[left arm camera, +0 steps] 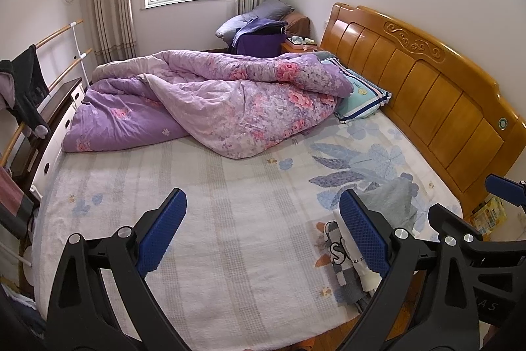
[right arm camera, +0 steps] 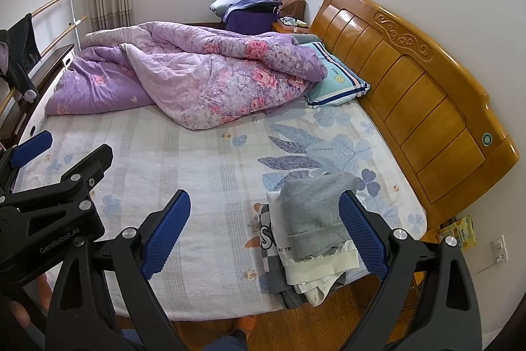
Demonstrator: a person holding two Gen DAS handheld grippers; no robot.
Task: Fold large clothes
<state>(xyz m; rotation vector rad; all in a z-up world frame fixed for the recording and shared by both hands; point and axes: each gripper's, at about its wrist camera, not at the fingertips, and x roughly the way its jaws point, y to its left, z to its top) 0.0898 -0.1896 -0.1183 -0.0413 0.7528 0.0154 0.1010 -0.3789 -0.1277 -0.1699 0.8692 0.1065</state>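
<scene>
A pile of clothes lies at the near right corner of the bed: a grey garment on top, a white one under it, and a checked grey-and-white one with letters beneath. The pile also shows in the left wrist view, partly hidden by my fingers. My left gripper is open and empty above the bed's near edge, left of the pile. My right gripper is open and empty, its right finger beside the pile. Neither touches the clothes.
A crumpled purple floral quilt covers the far half of the bed. A teal striped pillow lies by the wooden headboard. The striped sheet is bare in the middle. A rack with hanging clothes and a dresser stand on the left.
</scene>
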